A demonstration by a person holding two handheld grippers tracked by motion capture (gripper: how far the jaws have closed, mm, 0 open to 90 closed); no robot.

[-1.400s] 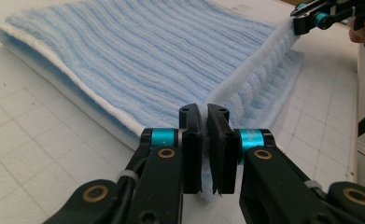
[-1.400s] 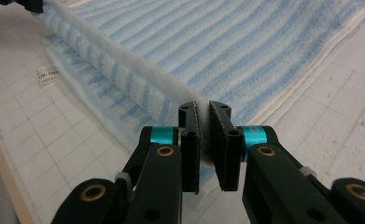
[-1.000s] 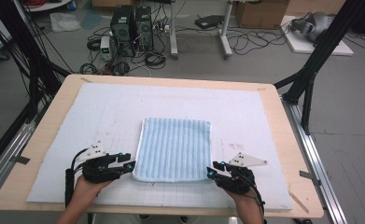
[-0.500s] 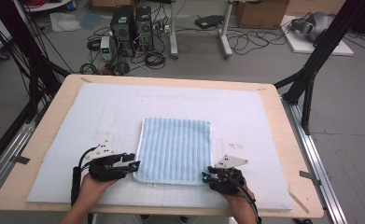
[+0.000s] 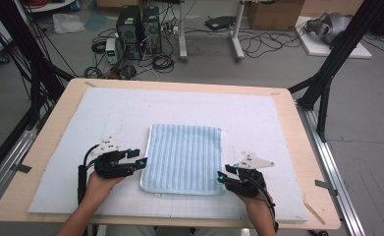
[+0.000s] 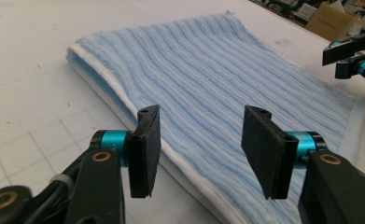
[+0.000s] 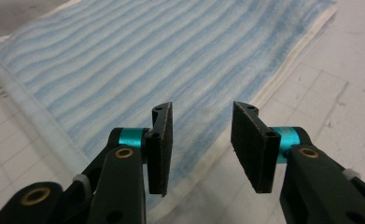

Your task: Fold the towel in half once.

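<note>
1. Left gripper (image 5: pixel 141 163) is sitting with its jaws spread wide, gripping nothing, hovering right at the towel's (image 5: pixel 185 157) left edge.
2. Right gripper (image 5: pixel 221 175) is gaping too, empty, aiming at the towel's near right corner.
3. Both hands are reaching in low from the near edge; the folded blue striped towel is lying flat mid-mat (image 5: pixel 278 128).

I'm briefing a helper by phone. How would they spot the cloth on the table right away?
Look at the wooden table covered by a white gridded mat. On the mat's near middle, between the left gripper and right gripper, lies the towel, folded flat: the lone soft thing, light blue with fine stripes and a white hem.
</note>
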